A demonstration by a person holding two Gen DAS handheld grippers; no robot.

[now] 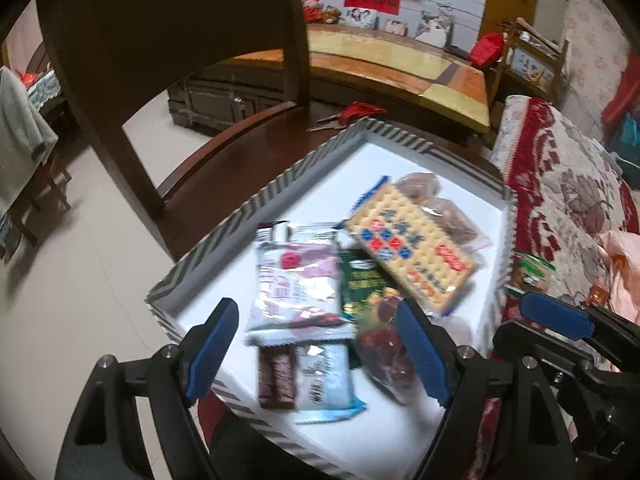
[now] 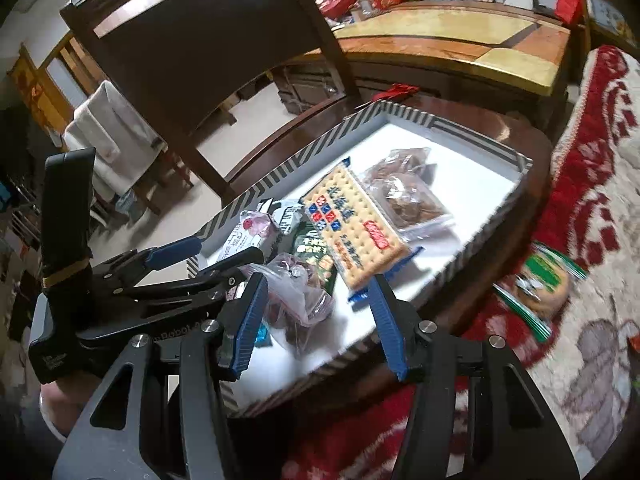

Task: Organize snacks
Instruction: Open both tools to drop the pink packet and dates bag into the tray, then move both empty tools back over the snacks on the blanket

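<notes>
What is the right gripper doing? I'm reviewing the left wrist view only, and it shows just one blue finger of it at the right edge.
Observer: In the right wrist view the right gripper is open and holds nothing. It hangs above the near edge of the striped box.
Operator: Is any snack outside the box? I see only a bit of green wrapper past its right wall.
Observer: Yes. That is a green-wrapped biscuit pack, with round biscuits showing through. It lies on the red and white blanket, to the right of the box.
</notes>
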